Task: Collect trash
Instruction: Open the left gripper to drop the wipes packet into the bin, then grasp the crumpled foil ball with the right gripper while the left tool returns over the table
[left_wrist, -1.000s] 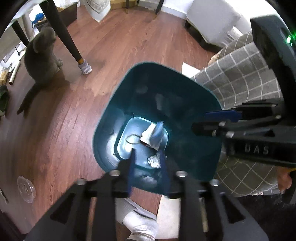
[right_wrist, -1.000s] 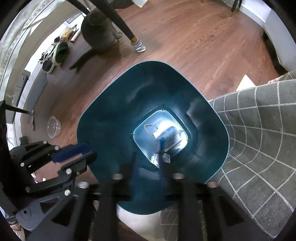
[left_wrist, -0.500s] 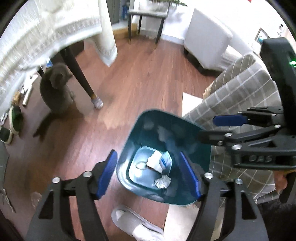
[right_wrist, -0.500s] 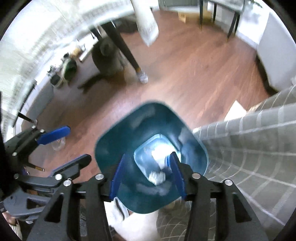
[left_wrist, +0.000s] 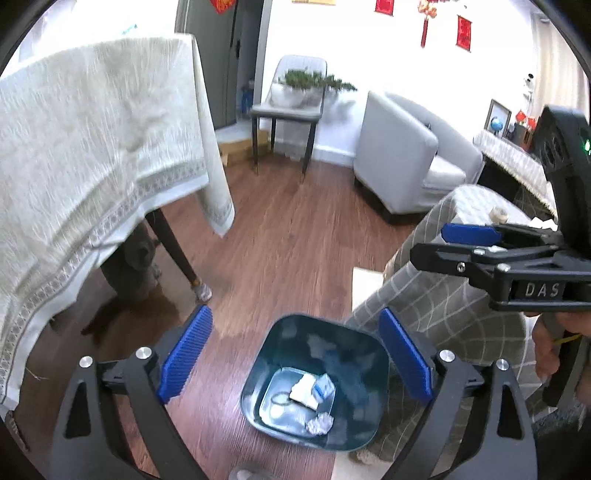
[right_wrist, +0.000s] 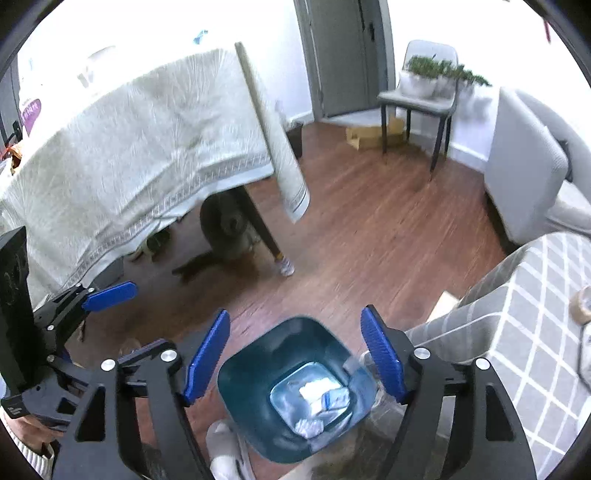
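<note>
A teal bin (left_wrist: 354, 354) (right_wrist: 251, 387) stands on the wooden floor, right below both grippers. On its bottom lie a crumpled paper ball (left_wrist: 319, 422) (right_wrist: 308, 426), a white tissue (left_wrist: 304, 389) (right_wrist: 314, 391) and a blue-and-white packet (left_wrist: 325, 386) (right_wrist: 336, 398). My left gripper (left_wrist: 294, 314) hangs well above the bin, its jaws opening wide with nothing between them. My right gripper (right_wrist: 294, 313) hovers over the bin too, jaws opening and empty. Each gripper also shows at the edge of the other's view: the right gripper (left_wrist: 458, 243) and the left gripper (right_wrist: 129, 321).
A table under a white cloth (left_wrist: 92, 147) (right_wrist: 129, 147) stands to the left, with a grey cat (left_wrist: 135, 266) (right_wrist: 229, 229) beneath it by a leg (left_wrist: 173, 251). A grey checked cover (left_wrist: 443, 306) touches the bin's right side. A chair (left_wrist: 284, 110) and an armchair (left_wrist: 399, 155) stand beyond.
Both grippers rose away from the bin and tilted up toward the room. Their jaws went from nearly shut to wide. The trash stays in the bin.
</note>
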